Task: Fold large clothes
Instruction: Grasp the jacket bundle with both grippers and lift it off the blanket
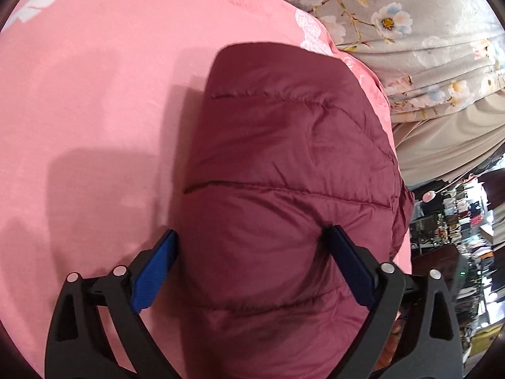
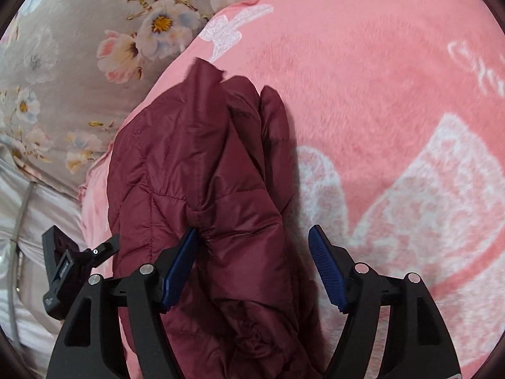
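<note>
A maroon quilted puffer jacket (image 1: 284, 164) lies bunched on a pink blanket (image 1: 94, 94). My left gripper (image 1: 252, 237) is open, its blue-padded fingers (image 1: 154, 274) straddling the jacket's puffy bulk, which fills the gap between them. In the right wrist view the jacket (image 2: 195, 158) lies folded in a long heap on the pink blanket (image 2: 378, 94). My right gripper (image 2: 252, 233) is open over it; the left finger (image 2: 180, 268) presses against the fabric, the right finger (image 2: 328, 271) stands over the blanket.
A grey floral sheet (image 1: 394, 15) lies beyond the blanket's edge and also shows in the right wrist view (image 2: 79, 47). Cluttered shelves (image 1: 467, 221) stand at the right. A black device on a mount (image 2: 63, 271) and a grey cord (image 2: 19, 237) sit at lower left.
</note>
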Demonstrator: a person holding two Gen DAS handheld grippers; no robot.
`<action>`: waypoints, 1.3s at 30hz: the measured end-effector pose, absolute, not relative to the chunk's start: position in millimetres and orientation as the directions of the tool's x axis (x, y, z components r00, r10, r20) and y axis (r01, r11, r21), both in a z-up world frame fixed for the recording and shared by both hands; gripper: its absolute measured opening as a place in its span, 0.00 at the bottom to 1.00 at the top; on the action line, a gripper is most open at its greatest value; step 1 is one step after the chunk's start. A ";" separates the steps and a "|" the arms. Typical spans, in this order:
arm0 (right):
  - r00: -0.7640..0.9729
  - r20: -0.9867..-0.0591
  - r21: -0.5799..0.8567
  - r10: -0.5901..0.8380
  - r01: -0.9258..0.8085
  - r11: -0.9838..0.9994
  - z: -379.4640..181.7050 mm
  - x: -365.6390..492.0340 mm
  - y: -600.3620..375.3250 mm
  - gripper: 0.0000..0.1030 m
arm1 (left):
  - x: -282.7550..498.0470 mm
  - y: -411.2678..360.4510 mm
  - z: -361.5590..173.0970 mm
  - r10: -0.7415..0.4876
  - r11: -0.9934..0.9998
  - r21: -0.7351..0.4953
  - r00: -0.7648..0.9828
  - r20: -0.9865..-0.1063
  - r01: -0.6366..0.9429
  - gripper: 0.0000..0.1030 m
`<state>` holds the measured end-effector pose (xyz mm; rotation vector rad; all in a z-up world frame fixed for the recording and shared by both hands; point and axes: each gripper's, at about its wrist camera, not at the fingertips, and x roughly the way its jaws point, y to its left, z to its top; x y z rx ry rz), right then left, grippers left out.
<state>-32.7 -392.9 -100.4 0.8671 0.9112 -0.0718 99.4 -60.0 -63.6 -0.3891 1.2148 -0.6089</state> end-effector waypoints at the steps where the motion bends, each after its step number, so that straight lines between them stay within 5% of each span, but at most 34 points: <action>1: 0.639 -0.704 0.646 0.308 0.398 0.651 -104.8 -32.4 -393.6 0.72 | 98.7 -62.2 -65.3 -0.628 0.777 -0.587 0.215 -0.748 0.226 0.92; 7: 0.656 -0.679 0.669 0.329 0.368 0.646 -107.0 -30.2 -391.7 0.73 | 94.2 -75.0 -69.3 -0.608 0.791 -0.558 0.217 -0.764 0.252 0.96; 13: 0.661 -0.630 0.728 0.408 0.321 0.605 -108.0 -14.5 -387.0 0.46 | 90.6 -84.4 -62.2 -0.573 0.814 -0.506 0.248 -0.781 0.286 0.94; 20: 0.690 -0.637 0.670 0.343 0.276 0.689 -74.0 -18.0 -373.0 0.18 | 76.4 -89.0 -29.3 -0.551 0.821 -0.432 0.315 -0.773 0.374 0.58; 24: 0.734 -0.607 0.641 0.303 0.228 0.733 -38.8 -23.8 -364.7 0.16 | 65.5 -91.1 -0.1 -0.579 0.793 -0.412 0.347 -0.738 0.448 0.39; 32: 0.832 -0.508 0.606 0.221 0.163 0.779 31.4 -42.9 -363.4 0.16 | 47.4 -99.6 65.2 -0.635 0.745 -0.357 0.437 -0.637 0.563 0.37; 39: 0.937 -0.326 0.527 0.125 0.071 0.847 119.8 -69.6 -356.8 0.16 | 26.9 -101.2 139.6 -0.715 0.678 -0.301 0.507 -0.481 0.670 0.37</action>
